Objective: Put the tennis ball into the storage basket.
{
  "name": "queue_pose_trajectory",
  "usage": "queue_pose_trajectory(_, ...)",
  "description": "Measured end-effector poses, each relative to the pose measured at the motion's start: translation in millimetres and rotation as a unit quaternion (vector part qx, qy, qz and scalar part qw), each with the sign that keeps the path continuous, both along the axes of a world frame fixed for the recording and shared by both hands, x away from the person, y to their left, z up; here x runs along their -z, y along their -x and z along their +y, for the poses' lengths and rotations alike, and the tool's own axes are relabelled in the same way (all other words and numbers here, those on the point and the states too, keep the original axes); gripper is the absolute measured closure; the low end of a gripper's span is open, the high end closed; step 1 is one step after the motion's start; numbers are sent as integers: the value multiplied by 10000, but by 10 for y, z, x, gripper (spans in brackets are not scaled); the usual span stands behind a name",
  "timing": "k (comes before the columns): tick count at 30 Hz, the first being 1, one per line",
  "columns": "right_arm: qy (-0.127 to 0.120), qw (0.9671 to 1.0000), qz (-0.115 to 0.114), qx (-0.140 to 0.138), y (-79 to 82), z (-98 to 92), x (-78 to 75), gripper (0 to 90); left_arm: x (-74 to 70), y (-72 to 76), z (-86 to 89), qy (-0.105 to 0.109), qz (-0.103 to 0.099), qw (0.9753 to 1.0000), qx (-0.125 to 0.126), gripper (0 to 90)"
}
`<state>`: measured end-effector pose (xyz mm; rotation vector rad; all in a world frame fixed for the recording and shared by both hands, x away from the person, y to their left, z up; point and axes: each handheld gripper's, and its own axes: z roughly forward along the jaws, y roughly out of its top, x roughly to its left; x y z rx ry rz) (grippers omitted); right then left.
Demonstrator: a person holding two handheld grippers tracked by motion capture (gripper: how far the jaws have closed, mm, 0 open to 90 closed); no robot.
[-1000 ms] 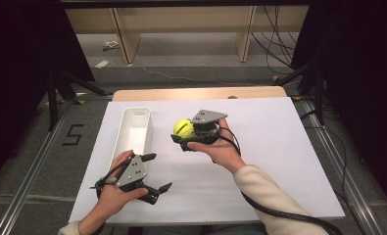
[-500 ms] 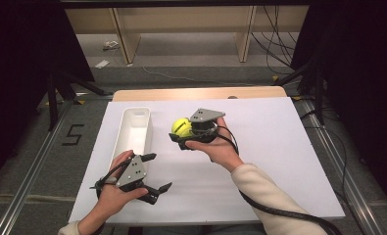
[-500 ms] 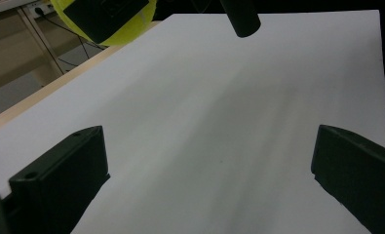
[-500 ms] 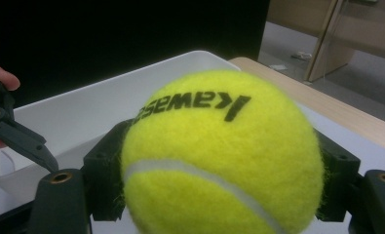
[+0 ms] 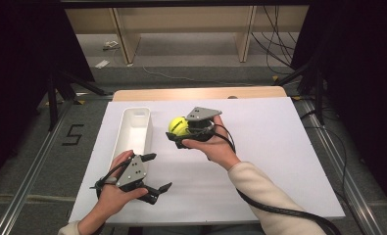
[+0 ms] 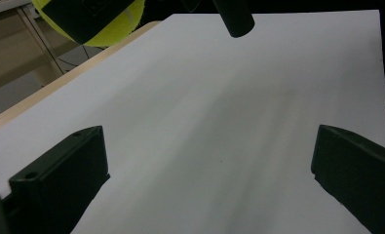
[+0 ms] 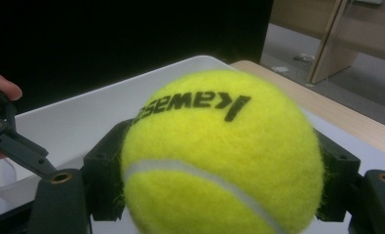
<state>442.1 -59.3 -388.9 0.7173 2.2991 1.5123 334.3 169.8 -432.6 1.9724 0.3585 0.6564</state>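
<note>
Right gripper [image 5: 177,133] is clamped on a yellow tennis ball [image 5: 178,126], jaws squeezing it from both sides, and the whole thing is held up off the white table sheet [image 5: 279,161] just to the right of the white bin [image 5: 134,128]. In the right gripper view the ball [image 7: 221,156] sits square between the two black jaws, with black lettering printed upside down across its top and a pale seam curving along the bottom, and the bin's rim [image 7: 131,92] is right behind it. So the ball is close beside the bin but not in it, roughly level with the bin's middle, hanging above the sheet rather than resting on it. The right hand [image 5: 215,147] wraps the gripper from below, grey three-cornered plate on top, cable trailing off down along the sleeve. Left gripper [image 5: 154,171] is spread wide with nothing in it, sitting low at the near end of the bin, close to the front edge of the sheet, held by the left hand [image 5: 113,192]. In the left gripper view its jaws stand far apart over bare white sheet [image 6: 229,136], and the ball [image 6: 97,24] peeks in at the top left corner, partly covered by the other gripper's black jaw. Wooden table edge [image 5: 201,93] shows past the far end of the bin.
</note>
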Motion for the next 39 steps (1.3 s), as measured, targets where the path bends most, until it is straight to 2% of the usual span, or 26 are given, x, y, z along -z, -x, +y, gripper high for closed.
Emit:
queue_pose_trajectory(1,3,10000,-5,0,-2,4,-1,263,-6,-15,-1,-64,-14,9998,169,0)
queue_pose_trajectory(3,6,10000,-7,-5,-6,10,-3,263,-2,-7,-4,-31,19,9999,122,0)
queue_pose_trajectory(7,12,10000,-15,-18,-13,30,-16,263,-9,-18,-1,-82,-44,9998,167,0)
queue_pose_trajectory(8,15,10000,-3,-16,-12,44,-22,263,57,86,-56,437,719,9965,5,0)
queue_pose_trajectory(39,59,9999,-7,-92,-49,183,-38,263,57,88,-51,459,719,9964,-8,0)
